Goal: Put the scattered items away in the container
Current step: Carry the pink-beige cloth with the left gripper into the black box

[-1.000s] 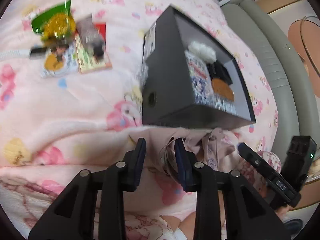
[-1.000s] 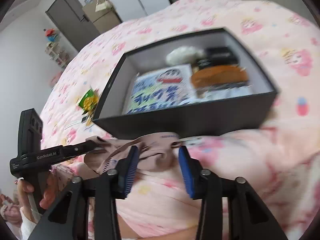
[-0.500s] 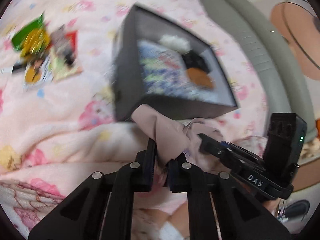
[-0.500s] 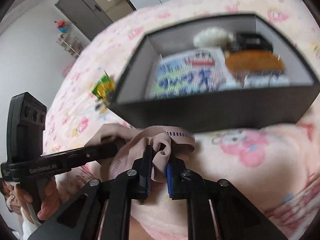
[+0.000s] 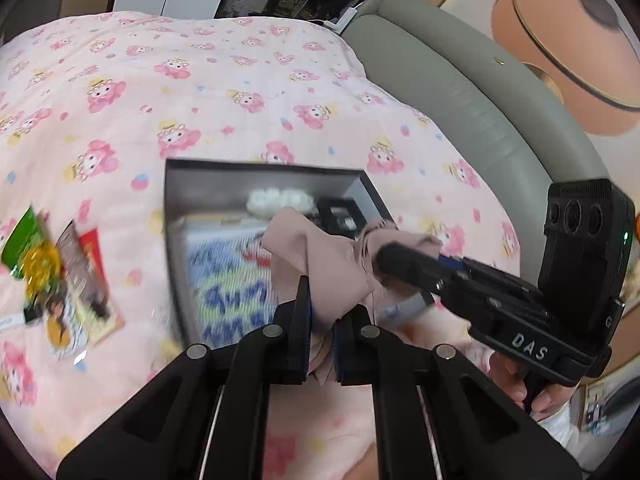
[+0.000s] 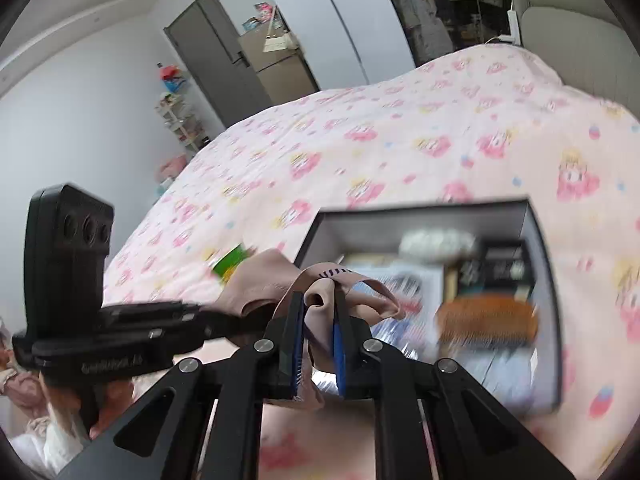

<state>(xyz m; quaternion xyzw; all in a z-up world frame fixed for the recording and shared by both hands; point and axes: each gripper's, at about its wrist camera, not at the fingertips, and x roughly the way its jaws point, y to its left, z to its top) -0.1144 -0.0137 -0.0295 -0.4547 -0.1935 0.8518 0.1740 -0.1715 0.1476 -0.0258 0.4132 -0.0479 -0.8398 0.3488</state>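
Both grippers hold the same beige garment (image 5: pixel 320 264), 1 at each end, and it hangs stretched between them just above the bed. The left gripper (image 5: pixel 321 316) has its 2 fingers pressed together on a bunch of the cloth, and the right gripper (image 6: pixel 318 320) is also clamped on a fold of it, so neither one stands open. The long axis of the garment runs from one gripper to the other, roughly along the near wall of the black box (image 5: pixel 172 240). The box lies ahead of both pairs of fingers and below them, on the pink blanket (image 5: pixel 240 80), with its open top facing up. It seems that the cloth is already over the near edge of the box, but the blur makes this hard to confirm. Inside are a printed packet, something white and an orange item. The coming move, I think, needs both hands to go forward together. Some snack packets (image 5: pixel 60 280) lie beside the left wall of the box.
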